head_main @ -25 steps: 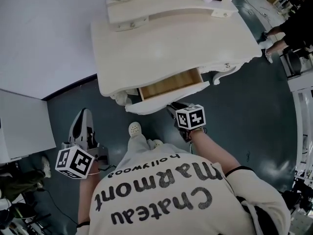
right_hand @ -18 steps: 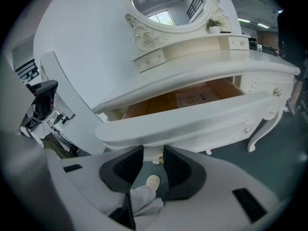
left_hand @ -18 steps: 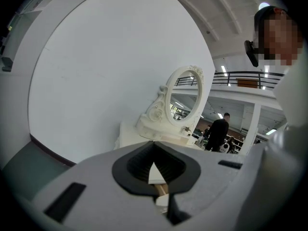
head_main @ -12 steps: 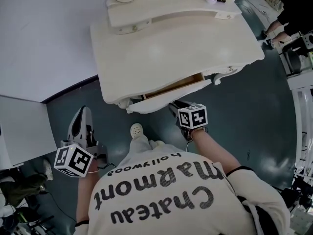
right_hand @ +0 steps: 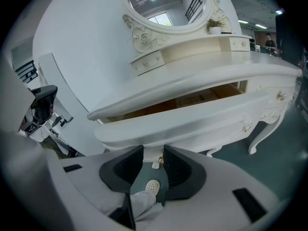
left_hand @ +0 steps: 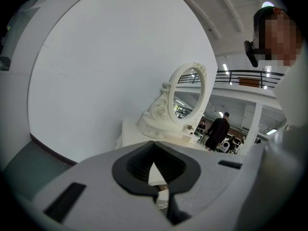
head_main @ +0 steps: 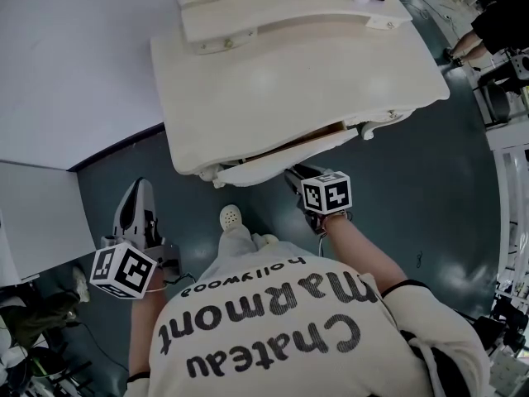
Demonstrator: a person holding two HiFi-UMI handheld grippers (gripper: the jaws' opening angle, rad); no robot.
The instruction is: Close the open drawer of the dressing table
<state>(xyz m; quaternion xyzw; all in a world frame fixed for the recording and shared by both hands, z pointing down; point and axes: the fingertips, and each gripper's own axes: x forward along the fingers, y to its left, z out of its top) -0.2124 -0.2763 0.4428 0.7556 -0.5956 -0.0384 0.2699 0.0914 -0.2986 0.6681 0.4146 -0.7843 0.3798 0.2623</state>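
Note:
The white dressing table [head_main: 289, 81] stands ahead of me, its top [right_hand: 216, 78] seen from below in the right gripper view. Its drawer [head_main: 281, 159] is pushed almost fully in; only a thin sliver of wooden inside [right_hand: 202, 98] shows. My right gripper [head_main: 294, 175] is at the middle of the drawer front [right_hand: 192, 121], its jaws shut on the front's lower middle piece [right_hand: 153, 155], next to a small gold knob. My left gripper [head_main: 139, 188] hangs low at the left, away from the table, shut and empty [left_hand: 154, 163].
An oval mirror [right_hand: 163, 4] and small ornaments stand at the table's back. A white panel [head_main: 41, 213] is at the left. My shoe [head_main: 230, 217] is under the drawer. A curved table leg [right_hand: 257, 141] is at the right. Another person [head_main: 488, 23] and equipment stand far right.
The drawer has slid in from well open to nearly shut, and my right gripper has moved toward the table with it. The left gripper has shifted a little.

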